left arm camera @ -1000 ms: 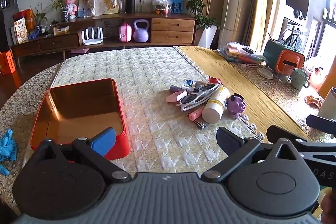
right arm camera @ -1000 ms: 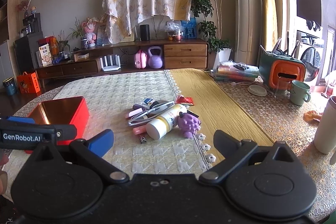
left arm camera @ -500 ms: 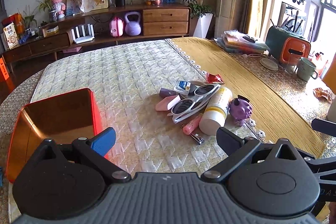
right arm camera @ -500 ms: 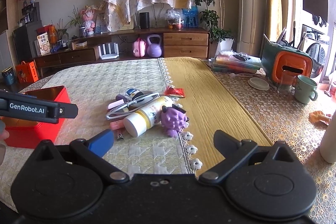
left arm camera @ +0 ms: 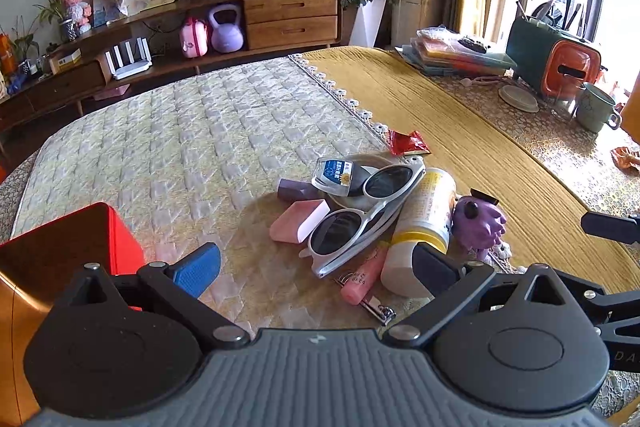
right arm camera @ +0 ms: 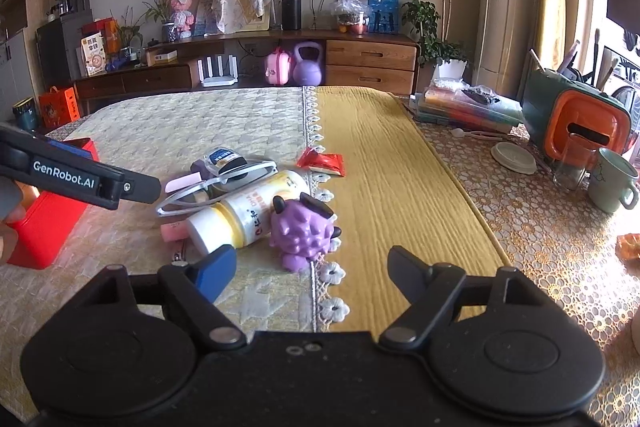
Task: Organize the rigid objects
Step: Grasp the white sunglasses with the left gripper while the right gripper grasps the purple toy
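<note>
A pile of small objects lies on the quilted cloth: white sunglasses [left arm camera: 362,213], a white and yellow bottle [left arm camera: 422,233], a purple spiky toy [left arm camera: 480,223], a pink eraser block [left arm camera: 298,227], a pink nail clipper [left arm camera: 362,277], a small clear bottle [left arm camera: 334,177]. My left gripper [left arm camera: 316,267] is open just before the pile. My right gripper [right arm camera: 312,269] is open, close to the purple toy [right arm camera: 300,231] and bottle [right arm camera: 244,213]. The red tin [left arm camera: 72,247] stands at the left, also in the right wrist view [right arm camera: 44,223].
A red snack packet [right arm camera: 324,163] lies by the cloth seam. A green mug [right arm camera: 610,181], a glass [right arm camera: 572,161], an orange and green container [right arm camera: 576,123] and stacked books [right arm camera: 468,107] stand at the right. A sideboard [right arm camera: 280,67] is behind the table.
Both grippers have moved forward and right, toward the pile. The red tin has slid to the left edge of the left wrist view. Both stay open.
</note>
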### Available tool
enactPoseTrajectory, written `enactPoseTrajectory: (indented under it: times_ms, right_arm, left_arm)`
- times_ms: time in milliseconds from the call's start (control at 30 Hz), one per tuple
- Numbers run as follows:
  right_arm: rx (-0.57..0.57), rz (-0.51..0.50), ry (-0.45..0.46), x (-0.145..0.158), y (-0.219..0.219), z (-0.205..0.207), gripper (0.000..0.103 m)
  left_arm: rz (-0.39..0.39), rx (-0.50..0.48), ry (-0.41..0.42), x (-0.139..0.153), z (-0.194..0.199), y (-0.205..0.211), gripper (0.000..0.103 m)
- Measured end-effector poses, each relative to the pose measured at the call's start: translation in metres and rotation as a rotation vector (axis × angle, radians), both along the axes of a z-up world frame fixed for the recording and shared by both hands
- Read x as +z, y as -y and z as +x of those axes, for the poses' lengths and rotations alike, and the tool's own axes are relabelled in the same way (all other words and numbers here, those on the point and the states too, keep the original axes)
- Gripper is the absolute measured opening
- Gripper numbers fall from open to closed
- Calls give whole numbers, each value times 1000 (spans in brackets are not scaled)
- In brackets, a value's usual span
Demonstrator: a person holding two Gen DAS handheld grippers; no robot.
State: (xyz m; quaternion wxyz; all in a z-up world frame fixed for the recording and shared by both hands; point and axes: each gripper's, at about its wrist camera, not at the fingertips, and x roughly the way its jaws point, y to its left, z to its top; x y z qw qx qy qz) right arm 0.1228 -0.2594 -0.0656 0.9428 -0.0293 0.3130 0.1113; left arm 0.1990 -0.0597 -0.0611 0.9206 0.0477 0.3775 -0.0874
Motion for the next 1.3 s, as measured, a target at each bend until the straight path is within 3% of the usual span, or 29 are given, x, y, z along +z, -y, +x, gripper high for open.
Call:
enactPoseTrajectory:
  times_ms: [300, 500, 633, 967, 1267, 1300]
  right_arm:
    - [70, -8, -26, -11, -1, 31, 73]
    - [87, 4, -50, -17, 2, 44, 72]
    - [97, 9, -70, -21, 2, 52, 69]
    - [109, 20, -91, -31, 1, 65, 67]
    - [105, 46, -102, -38, 3, 70, 59]
    - [104, 50, -101, -38, 4, 69, 58]
  left_arm:
    - [43, -77, 33, -7, 20, 20, 100]
    - [65, -127, 22, -14, 39, 26, 83]
    - [83, -162, -12, -22, 51, 28, 59]
    - [90, -260, -46, -33, 66, 36, 48]
    - [46, -279, -57, -31, 69, 38, 29]
    - [42, -276, -54, -30, 69, 37, 23]
